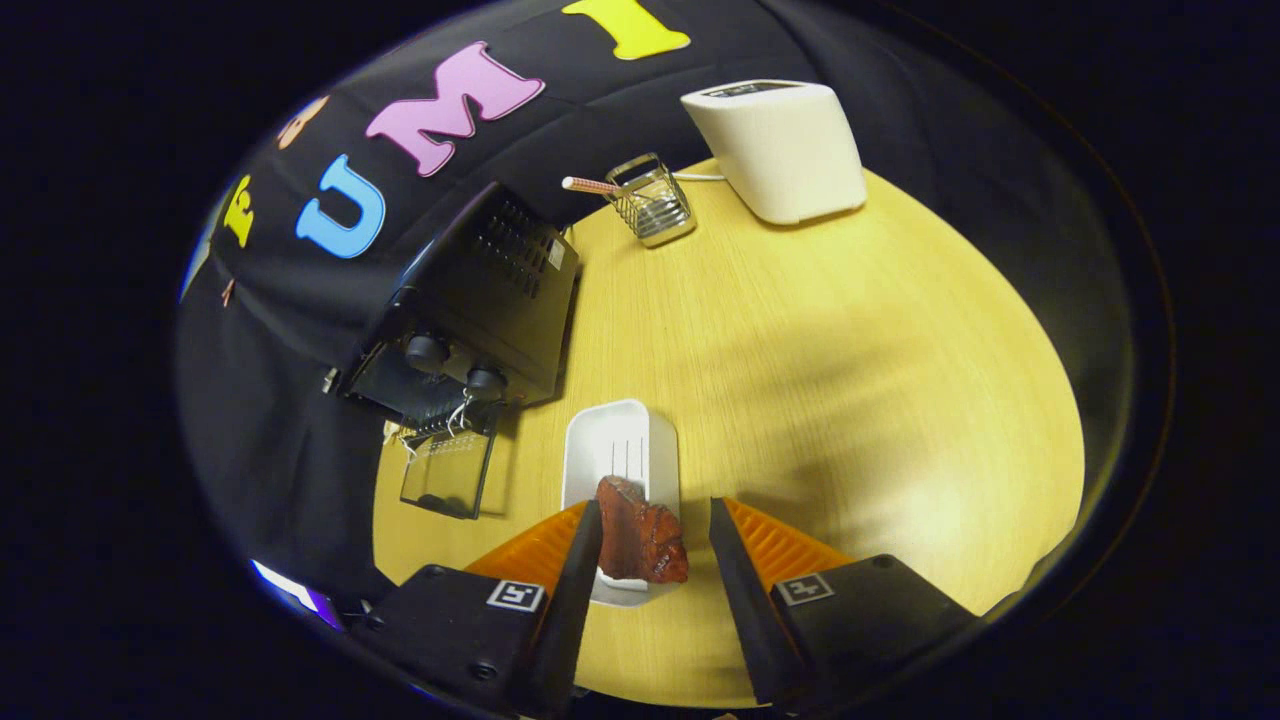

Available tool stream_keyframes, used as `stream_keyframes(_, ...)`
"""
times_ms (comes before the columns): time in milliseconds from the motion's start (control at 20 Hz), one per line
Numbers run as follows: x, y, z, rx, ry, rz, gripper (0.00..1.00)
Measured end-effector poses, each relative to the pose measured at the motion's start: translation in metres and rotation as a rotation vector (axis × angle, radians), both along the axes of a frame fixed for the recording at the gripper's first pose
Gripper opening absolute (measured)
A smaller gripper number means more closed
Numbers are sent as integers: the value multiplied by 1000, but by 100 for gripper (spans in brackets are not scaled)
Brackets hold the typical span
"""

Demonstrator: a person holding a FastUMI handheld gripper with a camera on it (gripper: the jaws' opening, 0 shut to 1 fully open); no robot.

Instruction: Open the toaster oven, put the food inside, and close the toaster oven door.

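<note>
I can read no words or numbers here. My gripper, fingers spread apart, carries two square black-and-white code tags, at seven and five o'clock. The toaster oven, at ten o'clock, bears a pale sticker, too small to read.

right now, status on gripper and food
Gripper open, straddling meat on white tray. Toaster oven door down, open. Path clear.

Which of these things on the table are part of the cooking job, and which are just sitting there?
For the job: toaster oven, door open; meat on white tray, between the open gripper fingers.

Lying about: white toaster; wire basket with a straw.
</note>
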State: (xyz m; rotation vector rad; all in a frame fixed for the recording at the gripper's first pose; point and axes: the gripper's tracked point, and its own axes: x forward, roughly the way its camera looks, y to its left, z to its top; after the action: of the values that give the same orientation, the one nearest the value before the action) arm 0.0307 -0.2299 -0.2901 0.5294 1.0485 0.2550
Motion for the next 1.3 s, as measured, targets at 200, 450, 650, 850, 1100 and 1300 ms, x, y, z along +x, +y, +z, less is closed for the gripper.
stream_keyframes(200, -8, 10, -11, 90, 85, -11, 42)
stream_keyframes(450, -13, 14, -16, 143, 146, 14, 26)
stream_keyframes(650, -13, 11, -15, 172, 150, 25, 21)
stream_keyframes(850, -10, 19, -18, 181, 134, 48, 16)
stream_keyframes(1100, -5, 16, -13, 190, 131, 29, 16)
stream_keyframes(1300, 0, 13, -3, 139, 79, 63, 16)
